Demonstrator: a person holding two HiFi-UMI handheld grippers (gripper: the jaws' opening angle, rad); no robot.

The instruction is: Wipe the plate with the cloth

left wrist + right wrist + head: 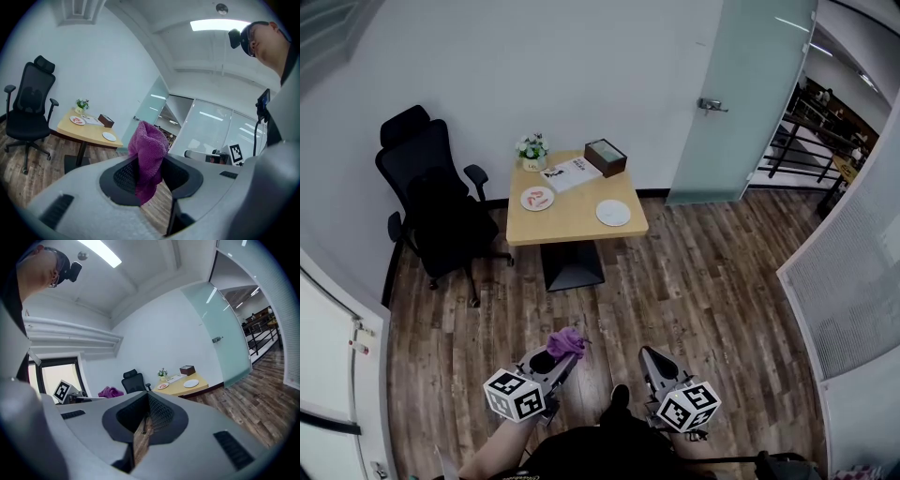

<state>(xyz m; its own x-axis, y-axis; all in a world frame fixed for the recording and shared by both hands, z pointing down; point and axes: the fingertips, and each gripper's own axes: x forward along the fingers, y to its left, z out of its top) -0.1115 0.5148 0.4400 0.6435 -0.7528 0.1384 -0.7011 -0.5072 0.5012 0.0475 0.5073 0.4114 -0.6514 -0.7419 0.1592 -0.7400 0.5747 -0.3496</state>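
The cloth [566, 341] is held clamped in the left gripper [562, 357]. The right gripper [649, 358] is closed on nothing. The plate [613, 213] is set on the table [572, 231], well apart from both.

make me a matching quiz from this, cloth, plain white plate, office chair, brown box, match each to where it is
Things:
1. purple cloth
2. plain white plate
3. office chair
4. brown box

Places:
a. on the floor, left of the table in the head view
b. clamped in the left tool
c. on the table's near right part
d. on the table's far edge, by the wall

Pairs: 1-b, 2-c, 3-a, 4-d
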